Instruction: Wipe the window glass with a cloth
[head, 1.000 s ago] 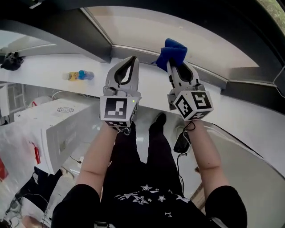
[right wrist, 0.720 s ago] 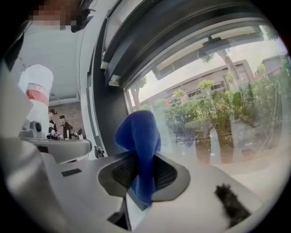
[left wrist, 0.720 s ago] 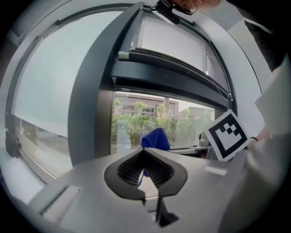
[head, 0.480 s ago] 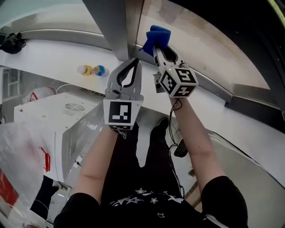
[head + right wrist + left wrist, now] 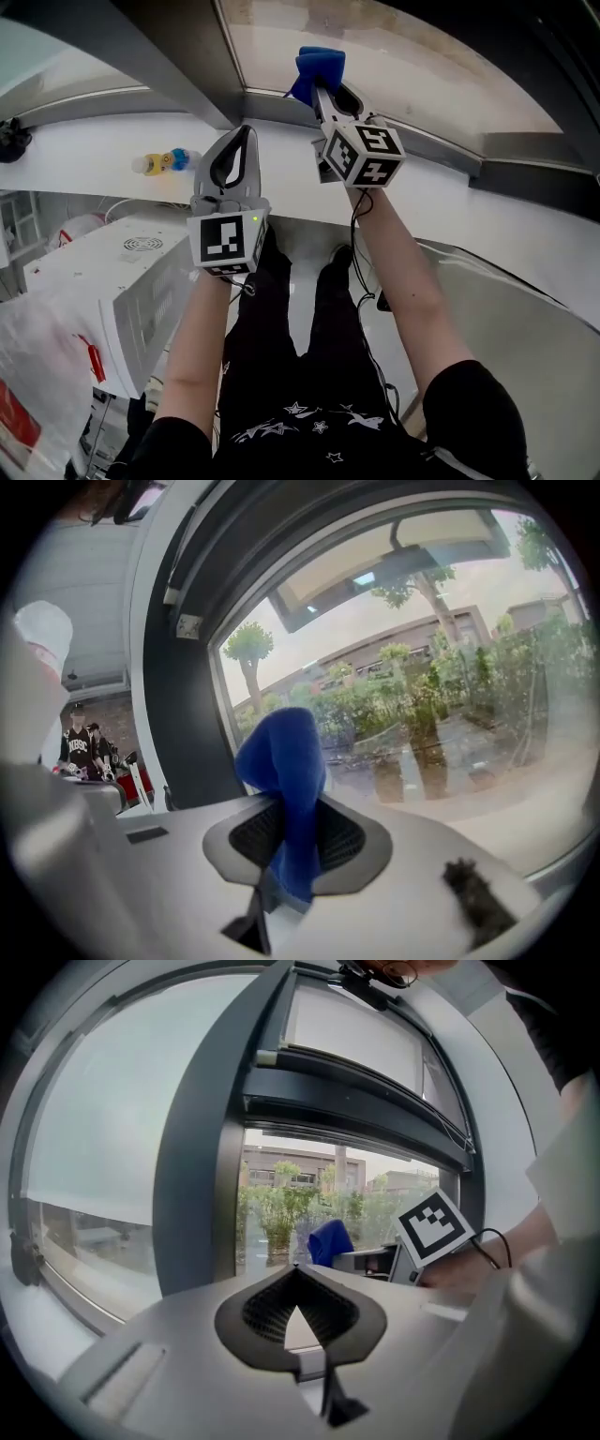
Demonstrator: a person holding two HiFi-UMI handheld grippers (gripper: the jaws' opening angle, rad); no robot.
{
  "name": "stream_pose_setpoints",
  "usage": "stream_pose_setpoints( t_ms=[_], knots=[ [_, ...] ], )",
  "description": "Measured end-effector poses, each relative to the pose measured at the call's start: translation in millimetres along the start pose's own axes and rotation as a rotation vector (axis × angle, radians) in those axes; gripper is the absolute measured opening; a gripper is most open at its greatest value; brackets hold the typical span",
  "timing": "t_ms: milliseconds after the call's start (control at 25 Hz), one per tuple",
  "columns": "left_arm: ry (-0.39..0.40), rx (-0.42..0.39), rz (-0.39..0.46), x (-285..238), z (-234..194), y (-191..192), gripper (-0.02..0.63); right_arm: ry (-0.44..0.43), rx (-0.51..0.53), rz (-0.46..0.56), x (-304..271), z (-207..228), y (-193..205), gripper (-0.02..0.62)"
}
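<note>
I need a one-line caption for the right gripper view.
The right gripper clamps a blue cloth in front of the window glass.

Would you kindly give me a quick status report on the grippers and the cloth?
Right gripper shut on blue cloth, up at the window glass. Left gripper shut, empty. Nothing seen in the way.

Both arms reach forward: left tongs (image 5: pixel 243 131) pinched together, right tongs (image 5: pixel 320 91) further out, clamped on blue cloth (image 5: pixel 317 66).
</note>
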State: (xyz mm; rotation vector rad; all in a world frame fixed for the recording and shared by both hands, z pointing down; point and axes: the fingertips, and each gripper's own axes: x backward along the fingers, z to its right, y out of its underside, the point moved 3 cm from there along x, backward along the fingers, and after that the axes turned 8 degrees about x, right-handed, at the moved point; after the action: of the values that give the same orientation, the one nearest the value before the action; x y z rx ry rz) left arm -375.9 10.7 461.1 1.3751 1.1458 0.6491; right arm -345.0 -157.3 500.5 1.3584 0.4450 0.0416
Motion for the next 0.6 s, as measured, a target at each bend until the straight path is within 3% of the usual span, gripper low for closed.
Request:
stream_pose_setpoints(
  t_ms=[200, 600],
  knots=[
    [0.06, -0.013, -0.038, -15, 62, 11, 0.006, 0.098, -0.025, 0.019, 61, 75, 8, 0.077],
    [0.315, -0.114, -0.062, -80, 237, 13, 0.006, 0.341, -0.113, 0.06, 192, 237, 25, 0.077]
  ],
)
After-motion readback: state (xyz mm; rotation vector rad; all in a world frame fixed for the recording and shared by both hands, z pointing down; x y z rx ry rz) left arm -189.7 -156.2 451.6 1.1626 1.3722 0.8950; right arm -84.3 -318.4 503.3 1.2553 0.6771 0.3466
